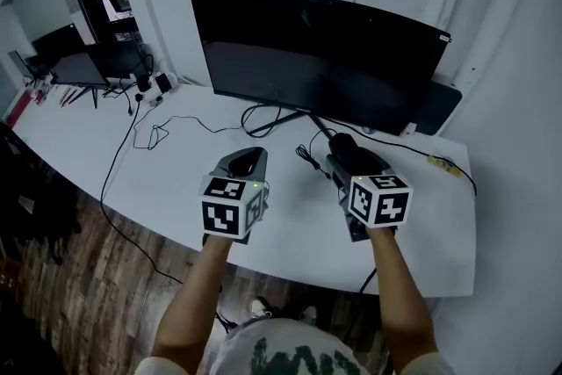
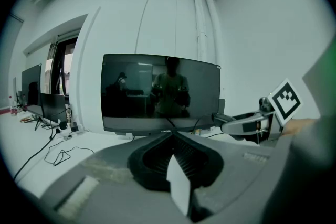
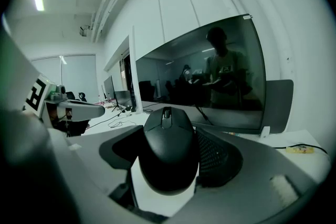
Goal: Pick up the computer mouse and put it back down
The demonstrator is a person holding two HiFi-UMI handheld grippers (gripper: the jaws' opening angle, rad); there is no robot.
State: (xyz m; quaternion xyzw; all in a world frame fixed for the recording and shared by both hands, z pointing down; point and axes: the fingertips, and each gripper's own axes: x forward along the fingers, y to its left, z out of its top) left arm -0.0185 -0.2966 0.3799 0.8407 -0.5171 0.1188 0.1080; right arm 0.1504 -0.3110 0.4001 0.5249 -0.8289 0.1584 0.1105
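Observation:
A black computer mouse [image 3: 167, 152] sits between the jaws of my right gripper [image 3: 171, 131], its scroll wheel pointing away from the camera; the dark pads close against both its sides. In the head view the mouse [image 1: 341, 142] shows as a dark shape at the front of the right gripper [image 1: 344, 155], over the white desk [image 1: 176, 180] just before the monitor's stand. My left gripper [image 2: 173, 137] is level beside it to the left, jaws together with nothing between them; in the head view the left gripper [image 1: 249, 159] hovers near the desk's front edge.
A wide curved black monitor [image 1: 316, 57] stands at the back of the desk, its stand [image 1: 277, 120] and cables [image 1: 162, 132] trailing left. A cable with a yellow tag [image 1: 444, 164] lies at the right. More screens [image 1: 79, 66] fill the far left. Wooden floor [image 1: 79, 277] lies below the desk edge.

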